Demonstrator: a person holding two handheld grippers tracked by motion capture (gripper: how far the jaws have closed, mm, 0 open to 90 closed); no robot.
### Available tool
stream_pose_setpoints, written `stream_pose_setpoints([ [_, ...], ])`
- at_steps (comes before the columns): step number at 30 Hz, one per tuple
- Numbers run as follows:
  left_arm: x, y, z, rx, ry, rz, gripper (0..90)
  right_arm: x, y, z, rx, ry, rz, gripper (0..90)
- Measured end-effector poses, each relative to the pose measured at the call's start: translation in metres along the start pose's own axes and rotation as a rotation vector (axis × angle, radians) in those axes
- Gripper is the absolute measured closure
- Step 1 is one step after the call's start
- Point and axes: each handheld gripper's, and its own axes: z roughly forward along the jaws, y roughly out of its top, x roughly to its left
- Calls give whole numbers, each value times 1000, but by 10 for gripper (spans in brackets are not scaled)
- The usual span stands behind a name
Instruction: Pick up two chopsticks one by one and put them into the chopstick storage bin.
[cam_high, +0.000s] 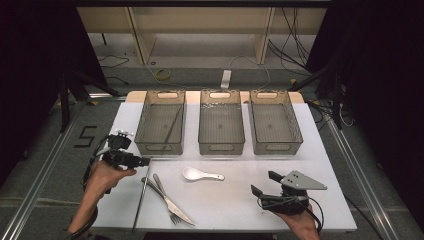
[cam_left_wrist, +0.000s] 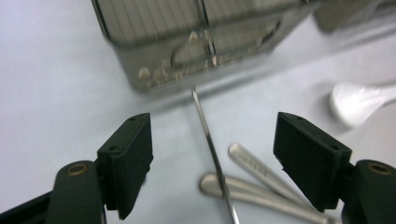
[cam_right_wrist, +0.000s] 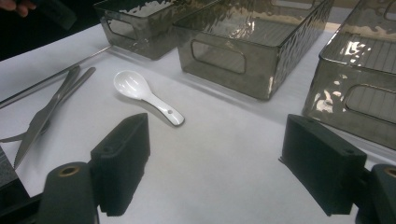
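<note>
A thin metal chopstick (cam_left_wrist: 208, 135) is seen lying flat on the table (cam_high: 235, 200), between the wide-open jaws of the left gripper (cam_left_wrist: 212, 158) but untouched by them. Just beyond it, a knife (cam_left_wrist: 261, 170) and fork (cam_left_wrist: 243, 189) are crossed, with a smoked bin (cam_left_wrist: 196, 42) ahead. If closed carelessly, the rod could be rolled away or the knife caught too. The right gripper (cam_right_wrist: 233, 163) is held wide and empty, a white spoon (cam_right_wrist: 144, 95) ahead.

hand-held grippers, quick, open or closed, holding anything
Left hand-held gripper: open, holding nothing; a thin metal rod lies between its jaws.
Right hand-held gripper: open, empty.
</note>
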Motion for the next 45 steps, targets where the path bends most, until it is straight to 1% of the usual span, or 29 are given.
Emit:
stream_pose_setpoints([
  [4,-5,-11,-2,22,-3,1,263,1,0,0,2,1,1,243],
  [6,-10,-15,-3,32,-12,9,263,1,0,0,4,2,0,242],
  [9,-15,-20,-3,55,-11,27,252,1,0,0,2,1,0,242],
  [11,-17,-23,-2,67,-7,34,250,1,0,-1,2,0,-1,242],
  [14,-18,-29,0,89,-2,33,247,1,0,-1,3,1,-1,243],
  [15,-18,-30,0,101,0,42,249,1,0,-1,4,-1,0,242],
  [18,-21,-36,3,130,-4,44,267,1,0,-1,5,0,0,243],
  [21,-22,-40,4,155,-2,54,314,1,0,-1,5,1,-3,242],
  [24,-23,-42,4,167,-9,62,361,1,0,-1,2,2,-1,242],
  [25,-24,-43,5,171,-18,66,376,1,0,-1,5,1,-3,243],
  [26,-24,-45,5,170,-27,65,412,1,0,-1,6,0,-3,243],
  [27,-24,-46,5,176,-34,69,412,1,0,0,6,1,-2,242],
  [32,-25,-50,8,200,-24,81,481,1,0,0,6,2,-6,242],
  [34,-26,-51,10,211,-27,87,508,2,1,0,6,1,-6,243],
  [36,-26,-53,12,224,-31,90,526,2,0,0,5,2,-7,243],
  [37,-26,-54,13,227,-27,86,533,2,0,0,6,2,-8,243],
  [38,-25,-54,14,236,-23,92,541,2,0,0,5,2,-9,243],
  [43,-26,-56,16,245,-29,90,575,3,1,0,8,2,-9,242],
  [45,-25,-56,18,255,-23,95,588,3,1,0,8,2,-9,242],
])
